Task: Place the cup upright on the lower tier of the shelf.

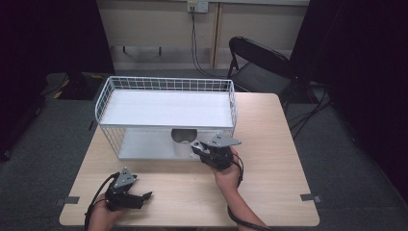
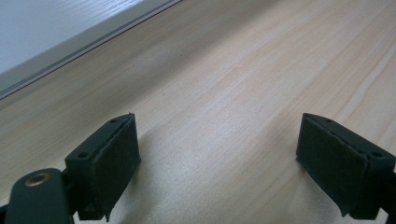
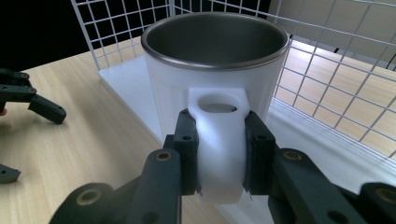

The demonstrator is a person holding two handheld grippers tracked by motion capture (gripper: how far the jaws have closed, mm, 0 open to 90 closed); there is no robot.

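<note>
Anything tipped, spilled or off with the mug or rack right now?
Nothing stands out. The mug is upright and empty at the rack's lower shelf edge, its handle squarely clamped in the right gripper. The left gripper is open over bare table.

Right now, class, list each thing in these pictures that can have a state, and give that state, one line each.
Mug: upright, seems empty, at the front edge of the rack's lower shelf.
Mug handle: clamped between the right gripper's pads.
Right gripper: shut on the handle.
Left gripper: open, nothing between its pads, low over the table.
Wire rack: upright, top shelf bare.
Folding chair: unfolded, unoccupied.
</note>
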